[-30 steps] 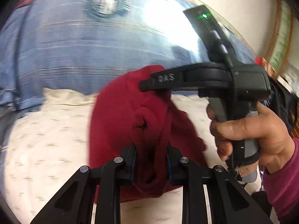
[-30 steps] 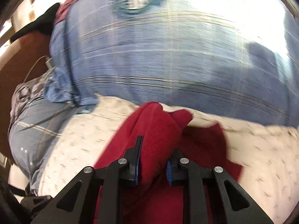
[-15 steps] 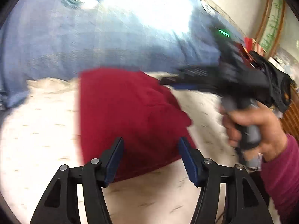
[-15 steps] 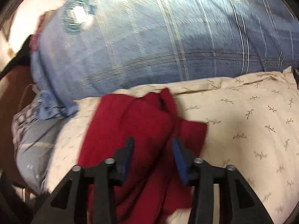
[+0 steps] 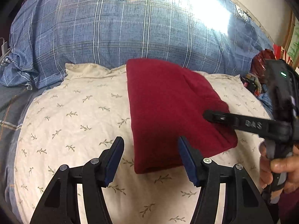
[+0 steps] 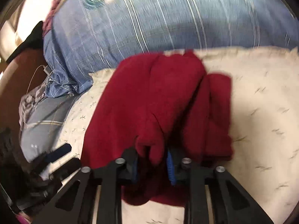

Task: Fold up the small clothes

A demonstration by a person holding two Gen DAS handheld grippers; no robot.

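**Red garment folded on the cream pillow, right tongs still on a bunch of it**

Red garment [image 5: 173, 112] lies on the cream leaf-print pillow [image 5: 74, 115], right of the pillow's middle in my left wrist view. From there it reads as a flat folded slab: straight left edge, near edge showing a doubled layer, far corner reaching the blue plaid bedding [image 5: 130, 37] behind the pillow.

Left gripper [image 5: 151, 161]: tongs spread wide, holding nothing. The near-left corner of the garment sits between the two blue pads [image 5: 114, 160], and I cannot tell whether either pad touches the cloth.

Right gripper [image 6: 153, 165]: tongs drawn narrow, pinched on a raised bunch of the red garment [image 6: 155, 102]. My right wrist view is motion-blurred, so the cloth's edges are soft. From this side the fabric looks humped rather than flat, with a second layer showing to the right of the hump.

In the left wrist view the right gripper comes in from the right edge, one black finger [image 5: 233, 120] stretched over the garment's right side. The person's hand [image 5: 276, 169] wraps the handle below it. A green light [image 5: 283, 74] glows on the tool body.

Far left in the right wrist view: crumpled blue cloth [image 6: 61, 85] and a white cable [image 6: 35, 74] beside the pillow
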